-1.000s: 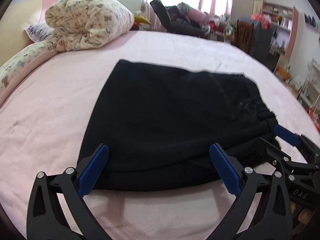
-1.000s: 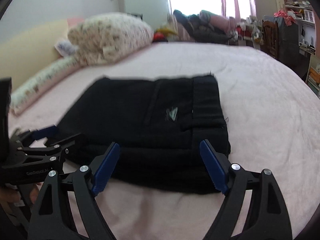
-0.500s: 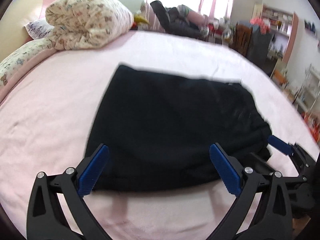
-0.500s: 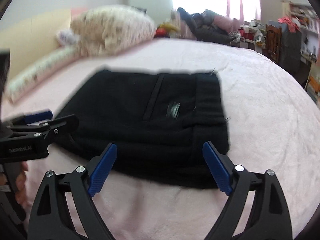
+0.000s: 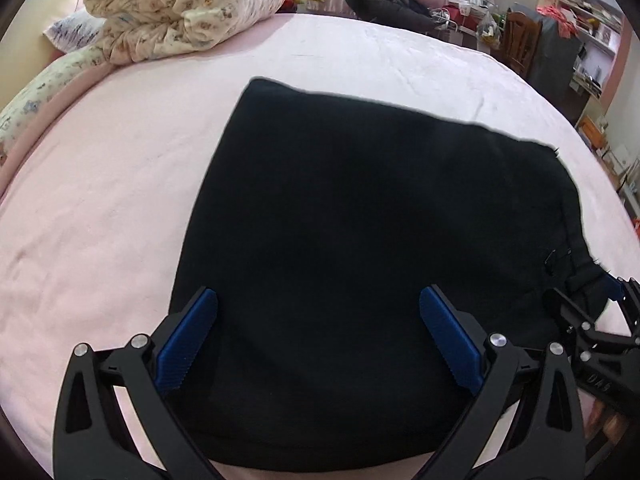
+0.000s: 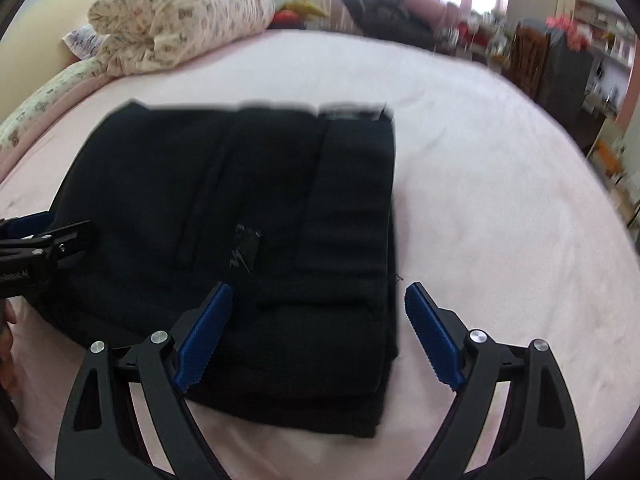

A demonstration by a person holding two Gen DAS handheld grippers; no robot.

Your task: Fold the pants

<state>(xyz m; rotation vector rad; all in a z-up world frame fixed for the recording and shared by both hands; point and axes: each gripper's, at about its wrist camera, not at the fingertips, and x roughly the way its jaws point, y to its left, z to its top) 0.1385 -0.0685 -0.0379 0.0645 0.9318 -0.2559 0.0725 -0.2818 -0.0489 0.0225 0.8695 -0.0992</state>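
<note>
Black pants (image 5: pixel 360 220) lie folded into a flat block on the pink bed sheet (image 5: pixel 100 200). My left gripper (image 5: pixel 318 292) stands open, both blue pads over the near left part of the block, with nothing pinched. In the right wrist view, the pants (image 6: pixel 240 200) show a waistband on their right side. There my right gripper (image 6: pixel 318 286) is open astride the near right corner, its left pad over cloth and its right pad over bare sheet. Each gripper also shows in the other's view: the right gripper (image 5: pixel 586 292) and the left gripper (image 6: pixel 60 224).
A rolled floral quilt (image 5: pixel 180 8) and a pillow (image 5: pixel 24 112) lie at the bed's far left. Beyond the far edge are a dark chair heaped with clothes (image 5: pixel 380 0), a wooden chair (image 5: pixel 520 40) and shelves (image 5: pixel 580 0). Bare sheet (image 6: pixel 500 200) spreads right of the pants.
Both grippers have moved forward and tipped down, so their pads now sit over the pants' near part instead of short of the near edge. The pants have not shifted.
</note>
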